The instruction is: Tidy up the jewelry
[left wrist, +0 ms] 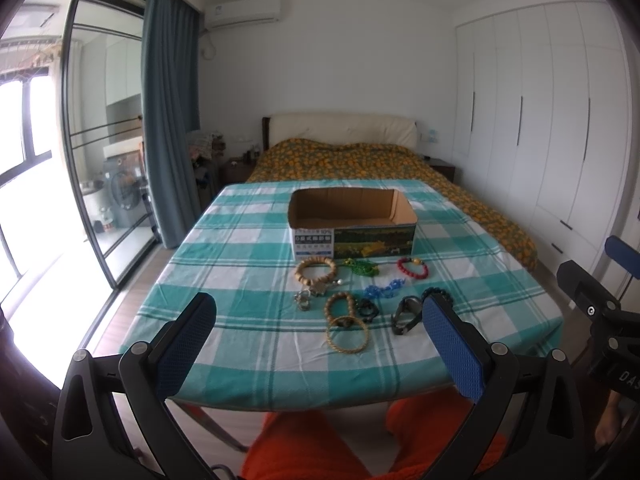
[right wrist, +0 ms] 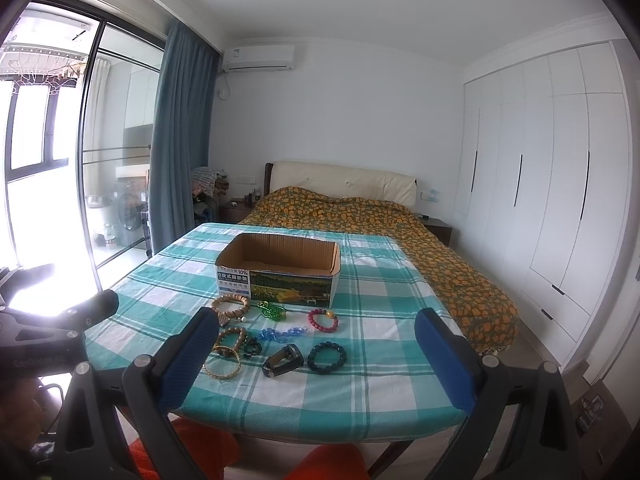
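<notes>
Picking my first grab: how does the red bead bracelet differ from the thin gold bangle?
The red bead bracelet is made of chunky round beads, one of them gold; the thin gold bangle is one slim continuous hoop. The red bead bracelet lies alone near the cardboard box, while the thin gold bangle lies nearest the table's front edge, overlapping a wooden bead bracelet. The bangle's ring looks wider. Both lie flat on the checked cloth.

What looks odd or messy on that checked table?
Nothing is spilled or broken. The jewelry, such as the red bead bracelet and watch, lies loose before the cardboard box, whose visible inside looks empty.
</notes>
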Demonstrator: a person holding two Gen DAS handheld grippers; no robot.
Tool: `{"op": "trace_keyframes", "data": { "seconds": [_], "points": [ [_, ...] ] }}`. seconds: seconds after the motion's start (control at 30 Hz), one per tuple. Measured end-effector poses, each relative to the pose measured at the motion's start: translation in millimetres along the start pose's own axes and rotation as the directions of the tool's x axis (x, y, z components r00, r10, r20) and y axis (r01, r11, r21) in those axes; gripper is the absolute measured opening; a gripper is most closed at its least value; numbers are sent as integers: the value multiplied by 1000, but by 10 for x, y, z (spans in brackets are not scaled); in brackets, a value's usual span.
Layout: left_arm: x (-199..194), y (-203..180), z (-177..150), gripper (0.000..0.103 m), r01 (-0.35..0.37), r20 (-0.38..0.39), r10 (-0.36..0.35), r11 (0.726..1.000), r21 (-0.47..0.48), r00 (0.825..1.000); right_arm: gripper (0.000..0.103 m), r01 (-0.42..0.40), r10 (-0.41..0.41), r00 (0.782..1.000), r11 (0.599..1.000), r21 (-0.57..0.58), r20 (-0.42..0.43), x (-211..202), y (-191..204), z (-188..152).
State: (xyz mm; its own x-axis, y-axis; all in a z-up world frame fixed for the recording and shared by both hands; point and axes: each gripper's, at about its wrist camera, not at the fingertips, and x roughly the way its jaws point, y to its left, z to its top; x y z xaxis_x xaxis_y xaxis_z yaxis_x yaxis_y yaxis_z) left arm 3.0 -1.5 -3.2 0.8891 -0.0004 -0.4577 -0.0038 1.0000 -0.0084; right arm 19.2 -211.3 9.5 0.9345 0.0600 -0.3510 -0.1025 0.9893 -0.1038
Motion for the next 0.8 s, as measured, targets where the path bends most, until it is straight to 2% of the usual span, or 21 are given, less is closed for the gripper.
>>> {"op": "trace_keyframes", "data": {
  "seconds": [0.8],
  "points": [
    [5, -18, -24, 103, 0, -20, 0, 1000, 4, 1000, 100, 0, 0, 1000, 1000, -1, -4, 0, 1, -12]
  ]
}}
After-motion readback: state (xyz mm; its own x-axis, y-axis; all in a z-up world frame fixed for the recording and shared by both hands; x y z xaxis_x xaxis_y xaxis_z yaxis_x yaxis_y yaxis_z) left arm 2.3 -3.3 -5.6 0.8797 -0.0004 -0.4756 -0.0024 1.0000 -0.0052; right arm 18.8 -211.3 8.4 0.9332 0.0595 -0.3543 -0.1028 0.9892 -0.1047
